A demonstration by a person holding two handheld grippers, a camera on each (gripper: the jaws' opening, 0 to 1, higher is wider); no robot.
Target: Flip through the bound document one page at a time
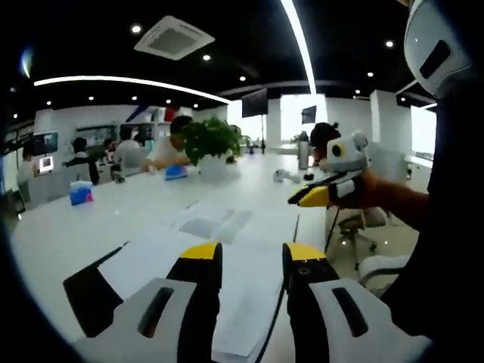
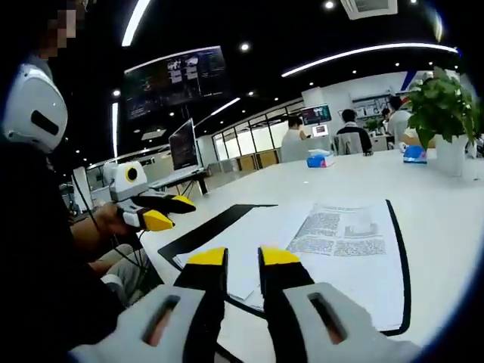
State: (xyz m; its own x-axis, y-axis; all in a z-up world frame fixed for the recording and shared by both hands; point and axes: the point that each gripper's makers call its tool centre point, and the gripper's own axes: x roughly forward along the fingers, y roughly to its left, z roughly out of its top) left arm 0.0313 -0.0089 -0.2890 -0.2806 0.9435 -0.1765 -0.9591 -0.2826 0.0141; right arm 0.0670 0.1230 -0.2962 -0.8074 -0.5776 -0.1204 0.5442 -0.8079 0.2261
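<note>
On white table, bound document open, just beyond right gripper.

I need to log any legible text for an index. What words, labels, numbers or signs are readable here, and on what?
No text can be read.
Open bound document: printed paragraphs and a figure, too blurred to read.
Dark overhead screen: faint coloured content, illegible.
Small wall monitor: too small to read.
Blue tissue box: no readable label.
</note>
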